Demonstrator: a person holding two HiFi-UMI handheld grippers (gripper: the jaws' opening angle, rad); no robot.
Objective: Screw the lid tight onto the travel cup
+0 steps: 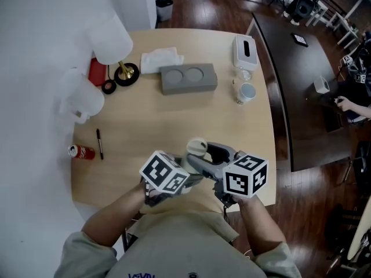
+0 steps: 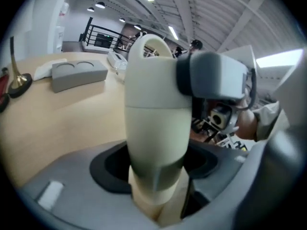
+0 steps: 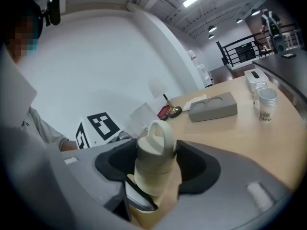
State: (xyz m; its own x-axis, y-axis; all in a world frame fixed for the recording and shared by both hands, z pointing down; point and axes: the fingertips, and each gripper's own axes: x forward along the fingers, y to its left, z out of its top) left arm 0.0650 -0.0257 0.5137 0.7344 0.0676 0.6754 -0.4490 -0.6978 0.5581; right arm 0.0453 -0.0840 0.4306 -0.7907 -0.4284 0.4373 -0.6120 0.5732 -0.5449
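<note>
At the near edge of the counter my left tool grips the travel cup and my right tool is clamped on its lid, so the two crowd each other with no room between. Ahead lies a broad bare stretch, free as far as the grey block; to the left a pen and a red can lie near the edge; far right, a paper cup and a white tissue box stand close together; a white cloth and a brass stand fill the far left.
</note>
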